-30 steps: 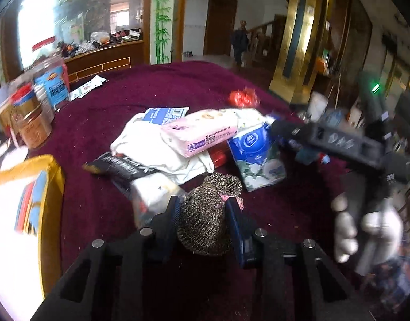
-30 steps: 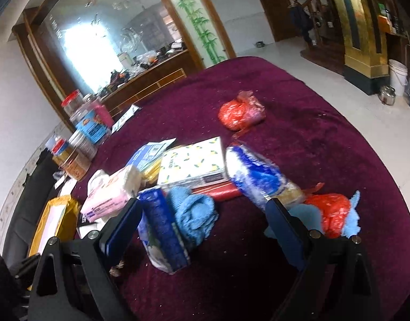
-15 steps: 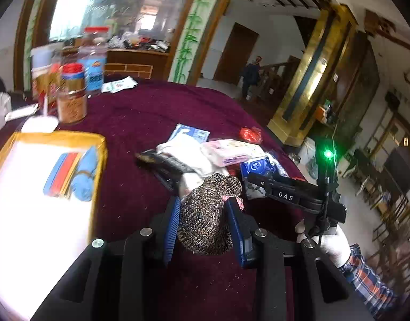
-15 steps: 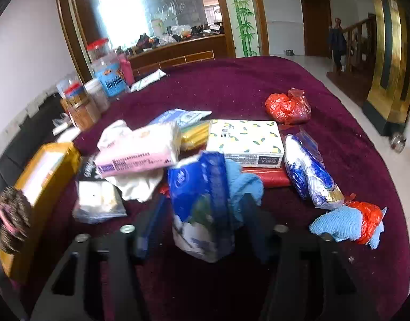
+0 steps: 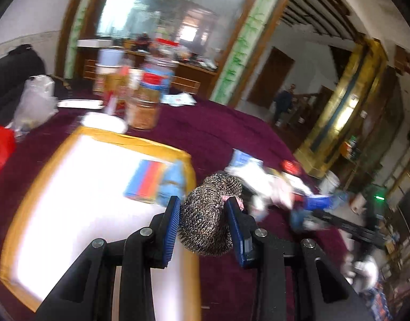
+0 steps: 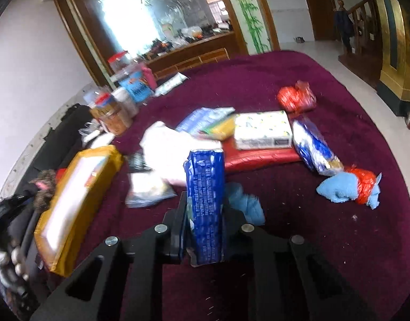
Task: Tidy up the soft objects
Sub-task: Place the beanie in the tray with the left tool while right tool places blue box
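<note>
**Both grippers loaded; risks lie in the carry and the drop-off**

The knitted ball (image 5: 205,219) sits clamped between the blue pads of the left gripper (image 5: 203,226), held above the near edge of the yellow-rimmed tray (image 5: 103,136). Inside the tray a blue-and-red folded item (image 5: 146,182) and a light blue cloth (image 5: 173,182) lie just beside the ball's likely landing spot. The blue tissue pack (image 6: 205,200) stands upright in the right gripper (image 6: 203,222), whose jaws are pressed together on its lower part, above the maroon tablecloth (image 6: 312,240).

Risks, as judged: the pack is tall, soft and gripped low, so it may tilt or slide out during transport. The ball is round and springy; released at the rim, it may roll off the tray onto the cloth. Both views are motion-blurred, so fast swings could worsen either fault.

Against a second ago: the right jaws were then wide apart around the pack and have since closed on it. The left gripper has carried the ball from the pile (image 5: 269,187) to the tray.
</note>
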Action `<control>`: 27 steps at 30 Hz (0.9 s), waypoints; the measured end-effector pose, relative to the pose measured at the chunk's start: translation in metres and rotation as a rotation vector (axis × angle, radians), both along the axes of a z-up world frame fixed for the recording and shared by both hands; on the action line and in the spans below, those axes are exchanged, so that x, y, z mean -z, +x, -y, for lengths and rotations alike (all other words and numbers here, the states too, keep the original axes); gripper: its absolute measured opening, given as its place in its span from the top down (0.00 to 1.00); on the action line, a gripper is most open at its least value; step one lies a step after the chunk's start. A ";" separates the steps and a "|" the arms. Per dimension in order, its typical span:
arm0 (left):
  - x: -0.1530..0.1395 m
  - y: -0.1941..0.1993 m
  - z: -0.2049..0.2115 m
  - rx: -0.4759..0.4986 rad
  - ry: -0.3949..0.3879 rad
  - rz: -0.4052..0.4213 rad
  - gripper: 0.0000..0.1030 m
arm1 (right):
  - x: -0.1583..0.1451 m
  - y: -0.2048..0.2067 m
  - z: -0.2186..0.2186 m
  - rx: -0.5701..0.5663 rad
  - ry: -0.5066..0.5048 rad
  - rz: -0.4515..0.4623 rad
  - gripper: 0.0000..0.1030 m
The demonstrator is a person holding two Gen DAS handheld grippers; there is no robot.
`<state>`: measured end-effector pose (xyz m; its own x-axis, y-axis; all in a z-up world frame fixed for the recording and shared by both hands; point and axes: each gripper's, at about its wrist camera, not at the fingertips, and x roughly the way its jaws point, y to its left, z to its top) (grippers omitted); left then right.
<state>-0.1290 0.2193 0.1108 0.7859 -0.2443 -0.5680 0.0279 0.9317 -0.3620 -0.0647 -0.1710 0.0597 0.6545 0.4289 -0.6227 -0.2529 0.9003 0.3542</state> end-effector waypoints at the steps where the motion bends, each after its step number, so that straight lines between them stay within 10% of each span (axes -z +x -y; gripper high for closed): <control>1: 0.001 0.003 -0.011 -0.020 -0.001 -0.010 0.64 | -0.008 -0.004 -0.005 -0.018 0.011 0.009 0.81; 27: 0.066 0.118 -0.143 -0.250 -0.052 -0.230 0.56 | 0.001 0.100 -0.309 -0.396 0.191 -0.373 0.81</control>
